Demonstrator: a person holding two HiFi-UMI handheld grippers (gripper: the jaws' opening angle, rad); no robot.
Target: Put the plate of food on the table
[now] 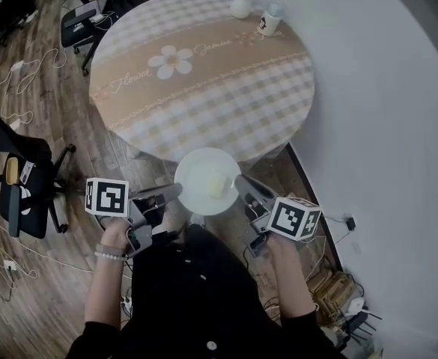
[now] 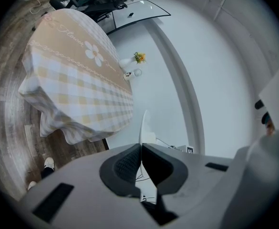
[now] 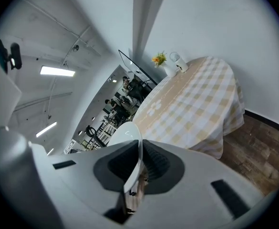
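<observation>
Plate gripped at opposite rims; left gripper clamps one, right gripper the other.

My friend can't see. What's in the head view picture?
A person holds a plate of food, the left claw and right claw each shut on its rim, just short of a round table with a checked cloth. A flower vase and a cup stand at its far edge.
</observation>
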